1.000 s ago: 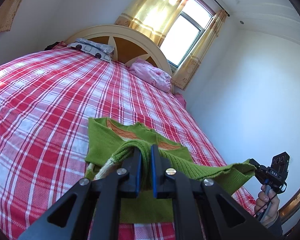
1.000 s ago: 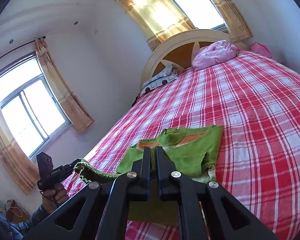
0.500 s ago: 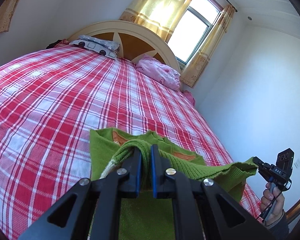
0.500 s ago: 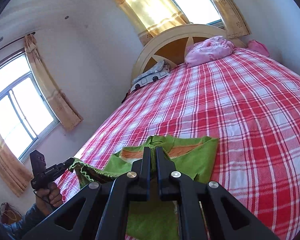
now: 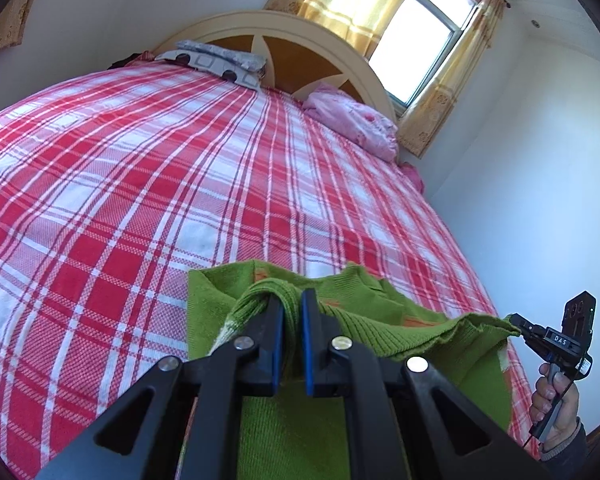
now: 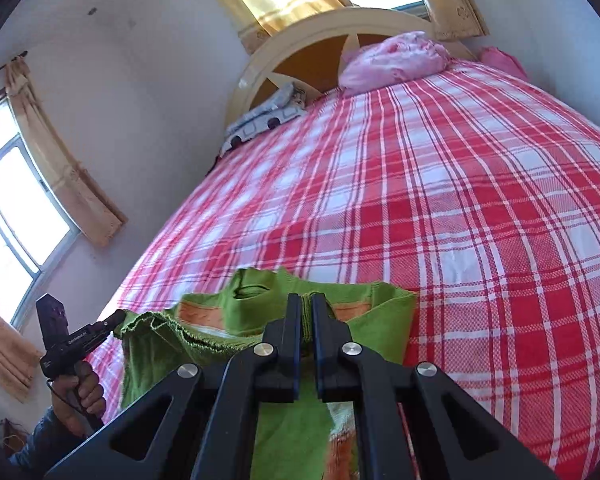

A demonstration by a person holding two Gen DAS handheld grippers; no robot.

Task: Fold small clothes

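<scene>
Green sweater point(image 5: 292, 412) — knit, orange trim, partly lying on the bed point(image 5: 148, 184), with its ribbed hem lifted off the plaid cover. Left gripper point(image 5: 291, 320) has its jaws nearly closed on one corner of the hem; the ribbing bunches up between the blue pads. Right gripper point(image 6: 306, 322) has its jaws pinched tight on the opposite corner, a thin fold of knit caught in the slit.

Why two corners: the hem spans taut from one pair of jaws to the other, so the edge stays straight and the fold line should land square rather than skewed. Ahead of both jaws sits the collar end, flat on the bed — it anchors the garment while the lifted half travels over it. Below the jaws the sweater's body hangs slack.

Judgement: this is a bottom-to-top fold, mid-carry; hem not yet laid on the shoulders. Risk — knit is stretchy, uneven pull would slide the lower layer. Pillow point(image 5: 352, 124) and folded blanket point(image 5: 216, 60) lie well beyond the jaws, by the headboard point(image 5: 324, 60), out of the way.
</scene>
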